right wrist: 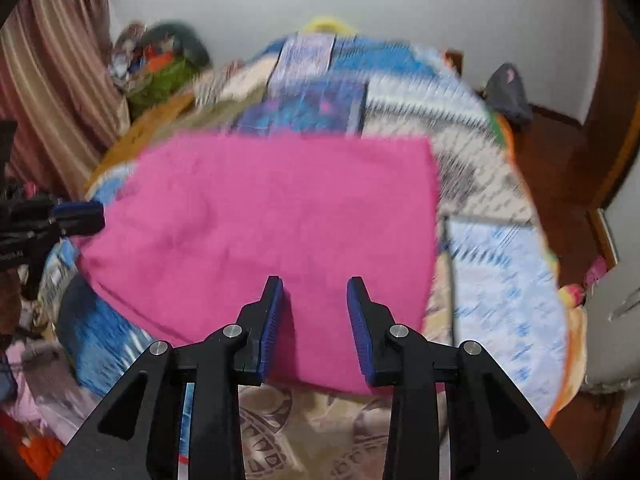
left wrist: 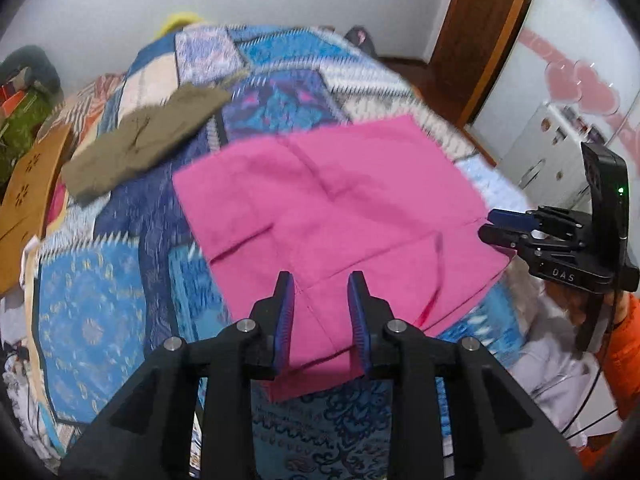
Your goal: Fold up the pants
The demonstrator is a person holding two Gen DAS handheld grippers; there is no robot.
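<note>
Pink pants (left wrist: 328, 208) lie folded flat on the patterned bedspread, also in the right wrist view (right wrist: 264, 224). My left gripper (left wrist: 322, 284) is open and empty above the pants' near edge. My right gripper (right wrist: 316, 286) is open and empty above the pants' near edge in its own view. It also shows in the left wrist view (left wrist: 490, 226) at the pants' right corner, jaws slightly apart. The left gripper appears in the right wrist view (right wrist: 92, 216) at the pants' left edge.
Folded olive-brown pants (left wrist: 144, 136) lie further back left on the blue patchwork bedspread (left wrist: 100, 312). A wooden board (left wrist: 28, 192) stands at the bed's left side. A clothes pile (right wrist: 160, 64) sits by the wall. A door (left wrist: 480, 32) is at right.
</note>
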